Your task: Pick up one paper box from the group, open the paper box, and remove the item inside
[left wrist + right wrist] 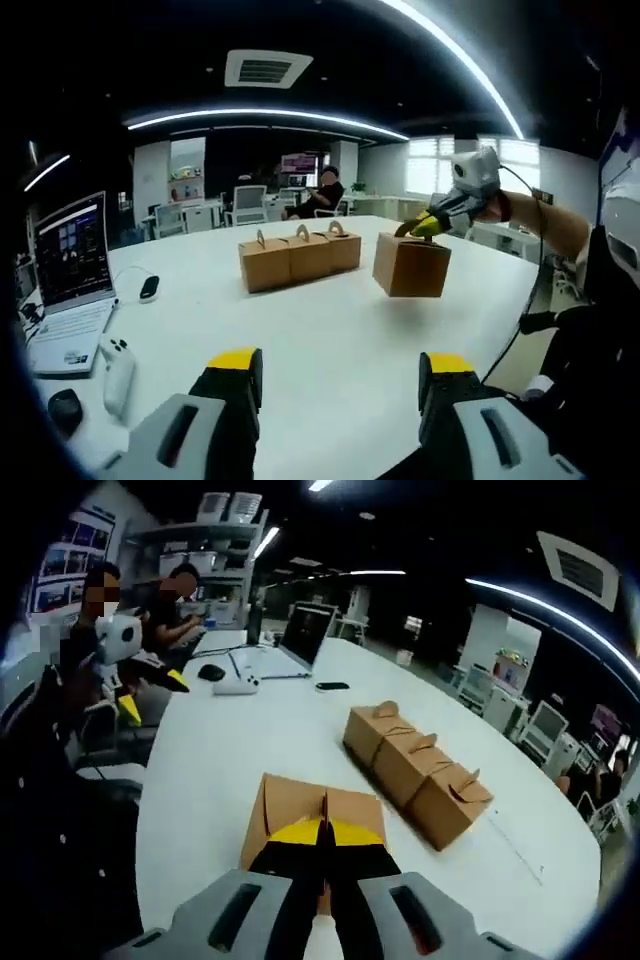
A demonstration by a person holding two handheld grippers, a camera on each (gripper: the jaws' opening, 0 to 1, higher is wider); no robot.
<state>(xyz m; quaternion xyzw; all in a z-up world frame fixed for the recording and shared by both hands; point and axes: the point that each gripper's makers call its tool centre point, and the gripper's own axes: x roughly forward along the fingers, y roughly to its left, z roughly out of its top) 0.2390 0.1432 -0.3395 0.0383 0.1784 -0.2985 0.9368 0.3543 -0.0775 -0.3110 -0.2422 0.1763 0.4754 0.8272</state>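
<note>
A row of three brown paper boxes [300, 255] with curled handles stands mid-table, also seen as the row of boxes [415, 770] in the right gripper view. A fourth box [412, 265] sits apart, to their right. My right gripper [432, 222] is shut on its top handle; in its own view the right gripper [325, 838] has its yellow-tipped jaws closed over that box [300, 810]. Whether the box rests on the table or hangs just above it I cannot tell. My left gripper [340, 365] is open over bare table, and the left gripper [140, 685] shows far left.
The white table [330, 320] carries an open laptop [70, 260], a phone [149, 288], a white controller [118, 372] and a mouse [65, 410] at its left end. A person [325, 190] sits beyond the table. Office chairs [245, 205] stand behind.
</note>
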